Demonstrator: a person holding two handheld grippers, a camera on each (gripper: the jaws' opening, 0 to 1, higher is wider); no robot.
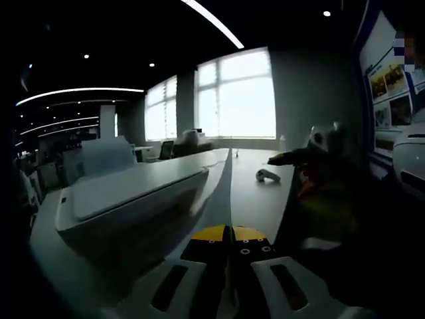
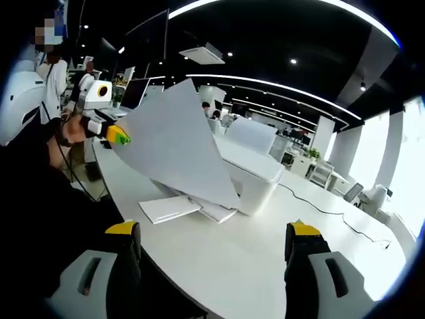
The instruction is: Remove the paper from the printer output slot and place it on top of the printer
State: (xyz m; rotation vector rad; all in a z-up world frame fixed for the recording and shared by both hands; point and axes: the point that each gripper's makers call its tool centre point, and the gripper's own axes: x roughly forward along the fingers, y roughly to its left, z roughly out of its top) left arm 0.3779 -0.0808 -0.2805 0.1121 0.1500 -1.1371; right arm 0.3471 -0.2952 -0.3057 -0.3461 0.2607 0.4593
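In the right gripper view a white printer (image 2: 251, 171) stands on a long white table (image 2: 265, 266). A large white sheet of paper (image 2: 176, 149) hangs tilted in the air in front of it. My left gripper (image 2: 119, 137) comes in from the left, shut on the sheet's upper left corner. My right gripper (image 2: 212, 256) stands open near the table's edge, apart from the paper, nothing between its jaws. In the left gripper view my left gripper (image 1: 231, 232) pinches the paper (image 1: 219, 199), seen almost edge-on, to the right of the printer (image 1: 133, 193).
Flat white sheets or a tray (image 2: 169, 207) lie at the printer's front. A cable (image 2: 332, 212) runs across the table behind it. A small white object (image 1: 267, 175) lies on the table. A person (image 2: 53, 76) stands at far left. Posters (image 1: 392, 86) hang on the right wall.
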